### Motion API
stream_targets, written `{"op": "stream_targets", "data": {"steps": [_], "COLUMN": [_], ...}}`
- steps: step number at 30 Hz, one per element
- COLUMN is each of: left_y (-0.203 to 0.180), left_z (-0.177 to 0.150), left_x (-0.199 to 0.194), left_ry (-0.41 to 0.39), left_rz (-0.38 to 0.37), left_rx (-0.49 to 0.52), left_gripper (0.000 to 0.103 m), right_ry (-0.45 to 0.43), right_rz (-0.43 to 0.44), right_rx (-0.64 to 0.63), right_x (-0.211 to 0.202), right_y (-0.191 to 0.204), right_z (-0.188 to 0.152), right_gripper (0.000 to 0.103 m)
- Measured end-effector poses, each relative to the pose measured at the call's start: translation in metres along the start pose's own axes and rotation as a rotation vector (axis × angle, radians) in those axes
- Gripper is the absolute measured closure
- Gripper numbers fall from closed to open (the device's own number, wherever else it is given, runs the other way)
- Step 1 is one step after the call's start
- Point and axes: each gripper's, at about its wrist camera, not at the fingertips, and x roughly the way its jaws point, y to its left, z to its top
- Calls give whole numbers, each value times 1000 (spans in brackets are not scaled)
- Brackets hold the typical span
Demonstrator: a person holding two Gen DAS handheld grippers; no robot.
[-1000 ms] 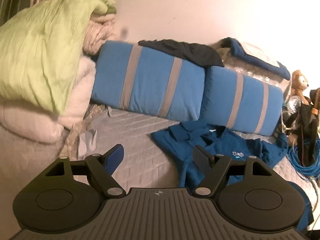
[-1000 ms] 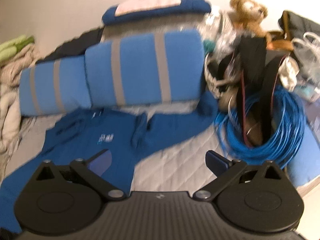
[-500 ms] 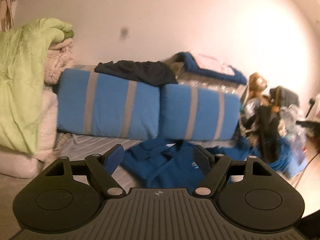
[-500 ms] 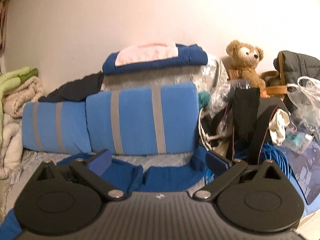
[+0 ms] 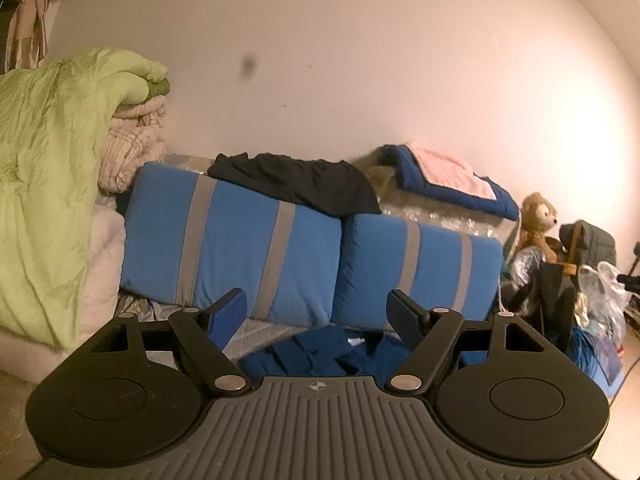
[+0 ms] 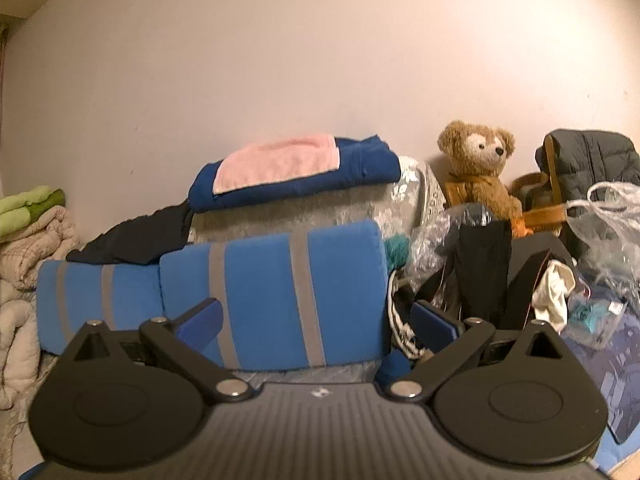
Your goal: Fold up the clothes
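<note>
Pale wall behind, two blue striped cushions point(image 5: 312, 264) along the bed. Crumpled blue garment point(image 5: 320, 354) lies just before them. Left gripper point(image 5: 320, 314) and right gripper point(image 6: 316, 322): fingers apart, holding nothing, raised level toward cushions.

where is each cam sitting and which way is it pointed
Left wrist: on the left gripper, facing the wall across the bed; blue striped cushions, the crumpled blue shirt low between its open fingers.
Right wrist: on the right gripper, aimed level at the wall; teddy bear and clutter at right, fingers open and empty.
Shared: cushions, black garment, pink towel, teddy bear.
</note>
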Motion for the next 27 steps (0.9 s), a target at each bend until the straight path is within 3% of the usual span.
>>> {"op": "stream_targets", "data": {"steps": [4,9,13,17,27], "left_y": [-5,-24,-34,-39,-46], "left_z": [18,38,28,2,-68], "left_x": [25,59,85,122,190], "left_ry": [-8,-24,-54,4,157], "left_rz": [20,81,119,102,35], "left_rx": [60,206,254,252,246], "left_gripper": [26,26,23,23,23], "right_ry": [-38,-100,-142,-76,149], "right_rz": [-15,-59,-63,-20,147], "right_rx": [-14,-18,8,11,-28], "right_x": [13,34,47,71,131], "right_y": [4,9,14,30,103], "right_z": [14,39,47,21,-93], "right_gripper": [0,0,0,0,0]}}
